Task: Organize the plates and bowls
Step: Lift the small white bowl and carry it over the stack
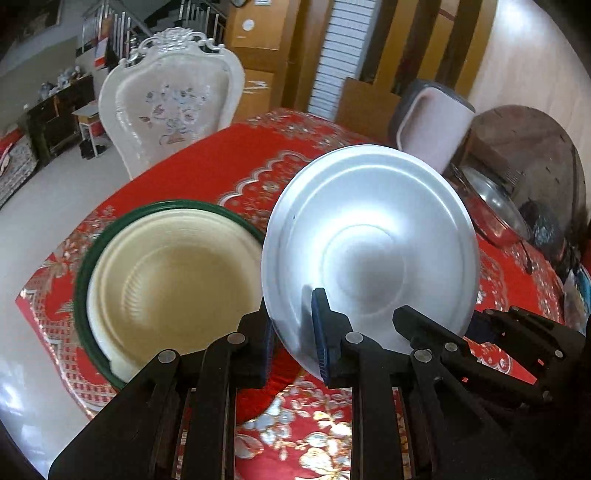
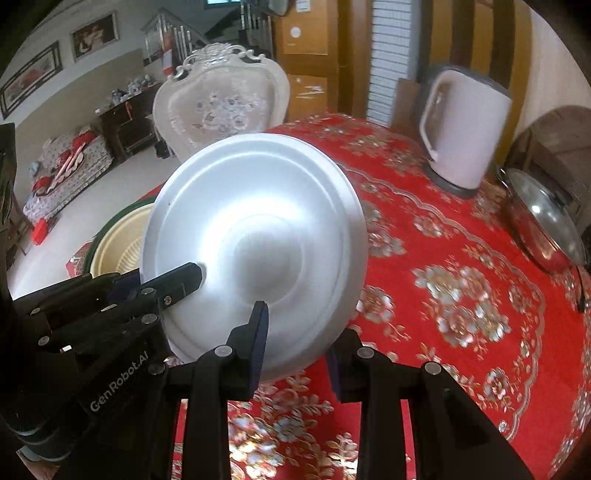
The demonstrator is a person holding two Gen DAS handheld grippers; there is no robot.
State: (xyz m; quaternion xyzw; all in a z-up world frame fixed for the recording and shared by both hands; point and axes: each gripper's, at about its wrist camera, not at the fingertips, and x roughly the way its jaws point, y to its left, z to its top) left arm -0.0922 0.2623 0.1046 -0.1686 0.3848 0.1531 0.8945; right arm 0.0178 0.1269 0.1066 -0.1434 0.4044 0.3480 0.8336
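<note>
Legible text, one item: "GenRobot.AI", white lettering on the black body of the left tongs (image 2: pixel 173 286), read in the right wrist view at the lower left, running slantwise up the housing. No other wording, number or sign can be read: the round white sticker on the brown cabinet door (image 2: pixel 295 32) is blank or too small to tell, and the framed pictures (image 2: pixel 94 30) on the wall show no readable lettering.

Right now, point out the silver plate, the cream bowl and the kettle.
silver plate (image 1: pixel 369 254), left wrist view, its raised centre.
cream bowl (image 1: pixel 173 273), left wrist view, its inner floor.
kettle (image 2: pixel 469 133), right wrist view, its pale body.
</note>
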